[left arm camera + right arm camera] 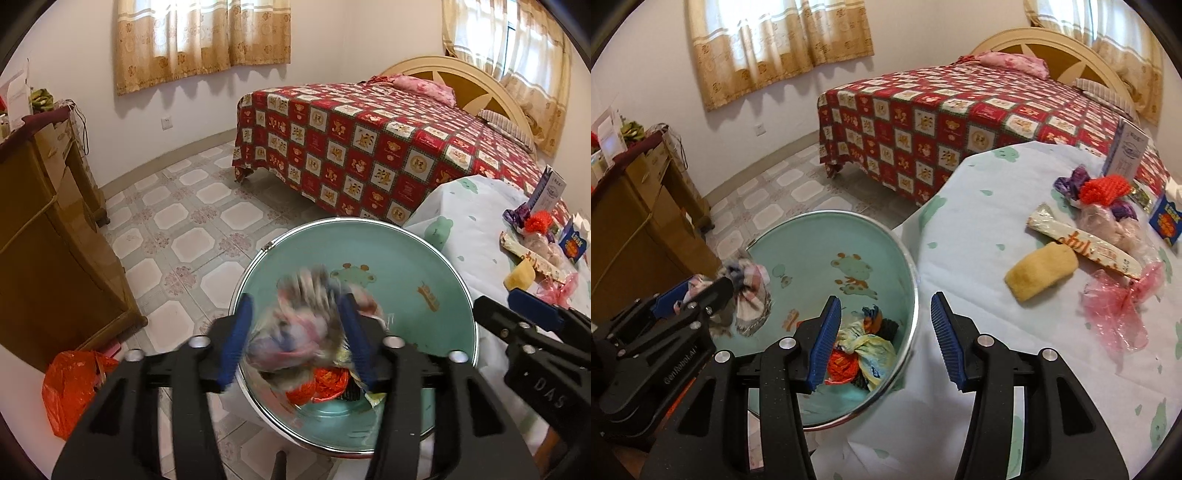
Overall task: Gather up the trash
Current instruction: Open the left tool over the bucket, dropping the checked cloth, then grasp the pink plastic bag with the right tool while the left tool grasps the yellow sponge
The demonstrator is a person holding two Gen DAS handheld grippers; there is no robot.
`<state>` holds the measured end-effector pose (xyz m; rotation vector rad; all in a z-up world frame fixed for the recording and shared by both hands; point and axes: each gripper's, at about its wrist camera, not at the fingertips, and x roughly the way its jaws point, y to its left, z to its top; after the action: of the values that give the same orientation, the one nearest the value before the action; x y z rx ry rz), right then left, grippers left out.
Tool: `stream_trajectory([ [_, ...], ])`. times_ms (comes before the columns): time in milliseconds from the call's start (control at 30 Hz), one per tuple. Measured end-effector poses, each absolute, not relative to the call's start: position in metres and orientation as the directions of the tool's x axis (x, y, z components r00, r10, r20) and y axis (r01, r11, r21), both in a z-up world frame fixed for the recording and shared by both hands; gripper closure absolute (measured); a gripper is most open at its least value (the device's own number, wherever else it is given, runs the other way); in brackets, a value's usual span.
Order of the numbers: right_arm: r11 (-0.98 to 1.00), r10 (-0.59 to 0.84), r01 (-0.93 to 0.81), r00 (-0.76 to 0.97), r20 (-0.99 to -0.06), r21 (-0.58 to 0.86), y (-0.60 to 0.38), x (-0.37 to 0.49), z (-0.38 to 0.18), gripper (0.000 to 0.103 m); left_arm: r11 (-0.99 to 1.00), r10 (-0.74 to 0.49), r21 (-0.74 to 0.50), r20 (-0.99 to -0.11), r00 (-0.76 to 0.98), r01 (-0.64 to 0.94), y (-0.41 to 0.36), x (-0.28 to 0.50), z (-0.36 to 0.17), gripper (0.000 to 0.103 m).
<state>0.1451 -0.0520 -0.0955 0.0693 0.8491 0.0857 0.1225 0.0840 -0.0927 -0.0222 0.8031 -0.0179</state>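
Curtained windows (201, 37), tiled floor (192, 218), quilted bed (369, 147).

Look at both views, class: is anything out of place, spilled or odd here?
Yes. Trash still litters the table: a yellow sponge, a long wrapper and a crumpled pink bag. A blurred bundle of wrappers sits between the left tongs over the bin. An orange bag lies on the floor.

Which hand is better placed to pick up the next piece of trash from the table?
Right. The right gripper is empty, open over the table edge near the yellow sponge; the left gripper hangs over the bin with a crumpled wrapper.
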Motion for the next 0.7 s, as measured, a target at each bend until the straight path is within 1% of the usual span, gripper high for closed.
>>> stream_trajectory([
  [67, 0.995, 0.094, -0.037, 0.662, -0.743, 0.093, -0.055, 0.143, -0.093, 0.052, 1.000, -0.013, -0.008, -0.711, 0.703, 0.009, 0.082, 0.120, -0.091, 0.050],
  [133, 0.995, 0.088, -0.028, 0.665, -0.742, 0.093, -0.058, 0.141, -0.092, 0.052, 1.000, 0.002, 0.009, -0.707, 0.707, 0.006, 0.081, 0.119, -0.091, 0.042],
  [267, 0.995, 0.077, -0.008, 0.671, -0.737, 0.096, -0.064, 0.137, -0.089, 0.051, 1.000, 0.008, 0.001, -0.707, 0.708, -0.010, 0.082, 0.118, -0.090, 0.038],
  [333, 0.995, 0.072, 0.003, 0.678, -0.732, 0.101, -0.067, 0.134, -0.086, 0.048, 1.000, 0.019, 0.005, -0.705, 0.709, -0.021, 0.084, 0.117, -0.089, 0.032],
  [500, 0.994, 0.046, 0.040, 0.693, -0.720, 0.101, -0.082, 0.125, -0.083, 0.047, 1.000, 0.020, 0.007, -0.700, 0.714, -0.021, 0.082, 0.114, -0.088, 0.026],
  [700, 0.988, -0.003, 0.114, 0.698, -0.716, 0.107, -0.119, 0.112, -0.080, 0.047, 0.999, -0.001, 0.028, -0.685, 0.729, 0.028, 0.069, 0.109, -0.088, 0.026],
])
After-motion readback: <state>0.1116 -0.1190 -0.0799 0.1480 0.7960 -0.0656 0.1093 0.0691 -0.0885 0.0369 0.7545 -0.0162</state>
